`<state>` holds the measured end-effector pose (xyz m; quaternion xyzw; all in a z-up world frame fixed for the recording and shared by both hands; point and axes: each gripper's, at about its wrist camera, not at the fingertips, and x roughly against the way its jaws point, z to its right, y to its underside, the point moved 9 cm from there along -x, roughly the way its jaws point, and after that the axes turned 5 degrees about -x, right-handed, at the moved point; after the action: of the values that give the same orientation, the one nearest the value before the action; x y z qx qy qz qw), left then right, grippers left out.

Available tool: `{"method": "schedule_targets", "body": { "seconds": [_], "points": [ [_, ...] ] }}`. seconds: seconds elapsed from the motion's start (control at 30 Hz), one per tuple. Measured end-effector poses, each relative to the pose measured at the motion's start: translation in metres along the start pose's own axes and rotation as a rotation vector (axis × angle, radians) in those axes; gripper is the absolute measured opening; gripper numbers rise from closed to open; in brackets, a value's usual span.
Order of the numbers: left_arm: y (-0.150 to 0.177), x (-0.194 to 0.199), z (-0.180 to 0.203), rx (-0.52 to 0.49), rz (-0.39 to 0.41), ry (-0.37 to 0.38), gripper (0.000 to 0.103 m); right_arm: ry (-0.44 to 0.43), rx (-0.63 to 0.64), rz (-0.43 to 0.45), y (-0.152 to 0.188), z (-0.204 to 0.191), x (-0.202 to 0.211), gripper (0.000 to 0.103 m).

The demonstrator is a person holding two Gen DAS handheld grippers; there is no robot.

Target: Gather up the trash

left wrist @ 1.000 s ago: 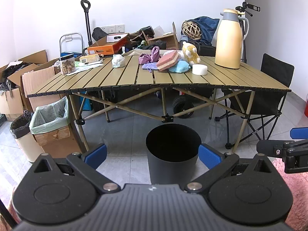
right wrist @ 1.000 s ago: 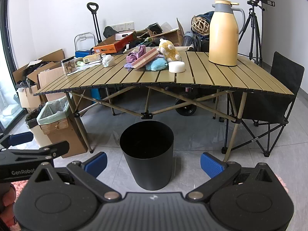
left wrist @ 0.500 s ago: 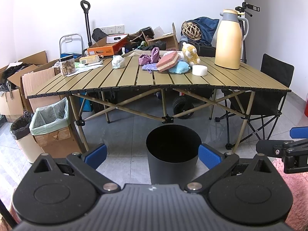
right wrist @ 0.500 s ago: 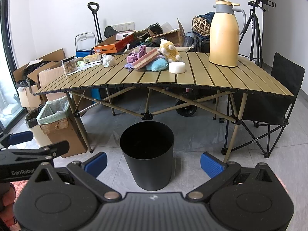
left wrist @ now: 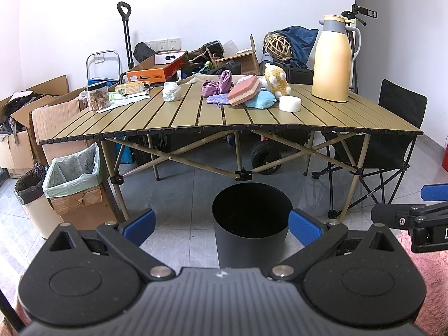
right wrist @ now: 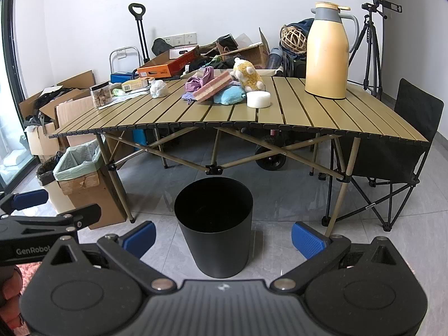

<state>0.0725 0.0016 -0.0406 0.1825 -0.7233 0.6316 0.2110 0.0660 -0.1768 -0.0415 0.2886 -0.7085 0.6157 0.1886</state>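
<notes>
A black round bin (left wrist: 250, 218) (right wrist: 214, 225) stands on the grey floor in front of the slatted folding table (left wrist: 179, 117) (right wrist: 308, 112). On the table lie a crumpled white wad (left wrist: 171, 91) (right wrist: 158, 88), a purple cloth (left wrist: 218, 85), a pink sponge block (left wrist: 243, 90) (right wrist: 212, 85), a blue cloth (left wrist: 261, 101), a plush toy (left wrist: 275, 80) and a white round puck (left wrist: 290, 103) (right wrist: 258, 99). My left gripper (left wrist: 222, 225) and right gripper (right wrist: 224, 236) are both open and empty, held low before the bin. Each sees the other at its frame edge.
A tall yellow thermos (left wrist: 331, 58) stands at the table's right. A jar (left wrist: 96, 96) and papers are at its left end. Left of the table sit a lined cardboard box (left wrist: 74, 184), a small bin (left wrist: 35, 204) and boxes. A black folding chair (left wrist: 392, 145) is right.
Both views have drifted very slightly; the grippers stay open and nothing on the table has moved.
</notes>
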Motion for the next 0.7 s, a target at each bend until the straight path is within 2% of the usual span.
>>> {"method": "schedule_targets", "body": {
  "seconds": [0.6, 0.7],
  "points": [
    [0.0, -0.0008, -0.0009, 0.0, -0.001, 0.002, 0.103, 0.001, 0.002, 0.002, 0.004, 0.0003, -0.0011, 0.103],
    [0.0002, -0.0007, -0.0007, 0.0, -0.002, 0.002, 0.103, 0.0, 0.001, 0.002, -0.0042, -0.0012, -0.0011, 0.103]
  ]
}}
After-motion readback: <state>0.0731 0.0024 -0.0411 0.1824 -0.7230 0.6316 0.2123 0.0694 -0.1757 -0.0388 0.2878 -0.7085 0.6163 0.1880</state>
